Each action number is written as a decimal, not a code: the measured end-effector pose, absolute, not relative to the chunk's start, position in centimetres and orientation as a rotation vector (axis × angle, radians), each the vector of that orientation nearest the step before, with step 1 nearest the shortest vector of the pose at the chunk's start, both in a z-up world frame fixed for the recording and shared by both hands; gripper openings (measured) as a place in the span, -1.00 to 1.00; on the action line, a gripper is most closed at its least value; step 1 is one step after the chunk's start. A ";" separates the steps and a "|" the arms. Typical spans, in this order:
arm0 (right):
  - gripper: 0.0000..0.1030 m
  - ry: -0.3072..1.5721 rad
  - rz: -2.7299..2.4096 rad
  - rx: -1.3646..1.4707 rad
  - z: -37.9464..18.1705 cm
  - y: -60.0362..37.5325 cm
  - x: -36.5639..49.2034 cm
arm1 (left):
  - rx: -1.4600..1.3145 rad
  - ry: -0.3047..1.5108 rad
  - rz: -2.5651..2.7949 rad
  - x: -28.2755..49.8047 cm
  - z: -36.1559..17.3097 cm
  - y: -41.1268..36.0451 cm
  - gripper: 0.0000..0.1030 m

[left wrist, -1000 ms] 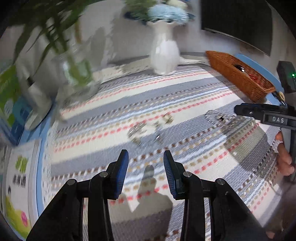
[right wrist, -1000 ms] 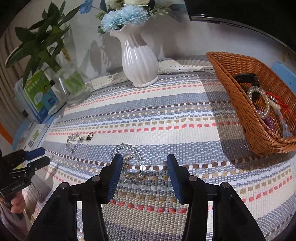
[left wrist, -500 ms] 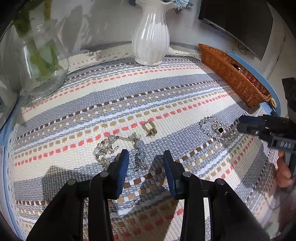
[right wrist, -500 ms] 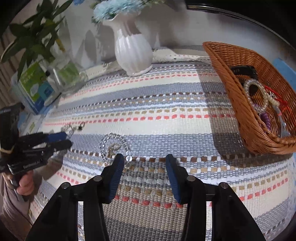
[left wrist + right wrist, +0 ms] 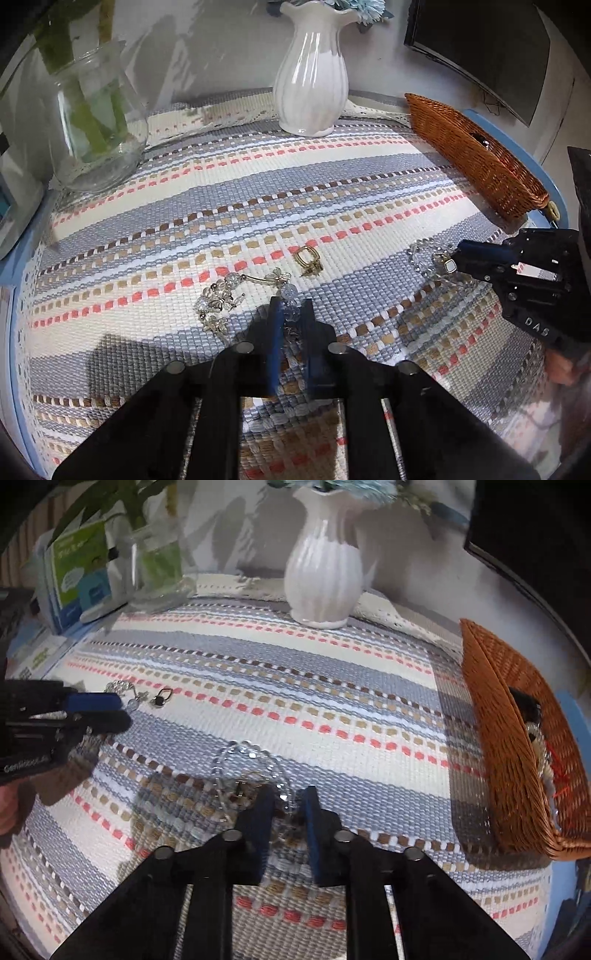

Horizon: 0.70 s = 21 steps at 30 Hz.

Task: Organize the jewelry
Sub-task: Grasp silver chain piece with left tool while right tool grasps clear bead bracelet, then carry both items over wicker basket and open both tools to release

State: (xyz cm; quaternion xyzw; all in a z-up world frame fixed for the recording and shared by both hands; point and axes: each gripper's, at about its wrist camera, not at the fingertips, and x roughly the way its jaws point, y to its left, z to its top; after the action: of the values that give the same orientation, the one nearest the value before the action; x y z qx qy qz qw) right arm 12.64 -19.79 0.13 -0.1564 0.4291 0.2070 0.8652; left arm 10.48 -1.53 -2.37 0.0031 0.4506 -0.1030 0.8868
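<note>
On the striped mat (image 5: 332,177), the left gripper (image 5: 291,314) pinches one end of the crystal charm bracelet (image 5: 229,295). The right gripper (image 5: 288,805), its jaws just closing, clamps the rim of the clear bead bracelet (image 5: 243,760). The wicker basket (image 5: 517,775) stands well to the right.

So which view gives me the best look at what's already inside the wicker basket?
The right wrist view. It looks partly into the wicker basket, showing a dark item, pale beads and a red cord against the far wall. The left wrist view sees the basket almost edge-on: mostly its outer wall, with only a dark speck showing over the rim.
</note>
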 end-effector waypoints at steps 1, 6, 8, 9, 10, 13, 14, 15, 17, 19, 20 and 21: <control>-0.85 0.894 0.436 -0.340 0.1 -19.5 12.5 | 0.002 0.936 -0.211 10.5 -2.4 -1.5 -0.86; -0.85 0.913 0.464 -0.270 0.2 -20.4 13.1 | -0.079 0.880 -0.195 10.3 -1.1 0.4 -0.87; -0.85 0.891 0.482 -0.231 0.8 -20.8 12.8 | -0.124 0.848 -0.196 10.0 -0.3 1.5 -0.87; -0.85 0.870 0.494 -0.214 1.2 -21.1 12.6 | -0.159 0.816 -0.196 9.7 0.4 2.4 -0.87; -0.85 0.843 0.510 -0.190 1.7 -21.5 12.3 | -0.181 0.796 -0.200 9.5 0.8 3.0 -0.87; -0.85 0.797 0.551 -0.120 2.7 -22.5 11.7 | -0.246 0.741 -0.219 8.9 1.9 4.6 -0.87; -0.85 0.794 0.567 -0.097 2.9 -22.7 11.7 | -0.249 0.733 -0.216 8.7 2.1 4.9 -0.87; -0.85 0.792 0.587 -0.068 3.3 -22.9 11.6 | -0.243 0.726 -0.202 8.5 2.4 5.0 -0.87; -0.85 0.782 0.596 -0.051 3.8 -22.9 11.2 | -0.239 0.707 -0.189 7.9 2.9 5.2 -0.87; -0.85 0.775 0.613 -0.018 4.7 -23.2 10.7 | -0.242 0.695 -0.194 7.5 3.6 5.3 -0.87; -0.85 0.768 0.620 -0.007 5.1 -23.3 10.5 | -0.236 0.687 -0.198 7.2 4.0 5.2 -0.87; -0.85 0.761 0.625 0.000 5.5 -23.5 10.2 | -0.230 0.681 -0.204 6.9 4.6 5.1 -0.87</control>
State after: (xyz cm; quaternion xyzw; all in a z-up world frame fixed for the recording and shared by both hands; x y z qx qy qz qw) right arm 10.22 -23.46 5.55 0.0002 0.3652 0.2999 0.8813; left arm 6.94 5.10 4.55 -0.1125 0.3326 -0.0997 0.9310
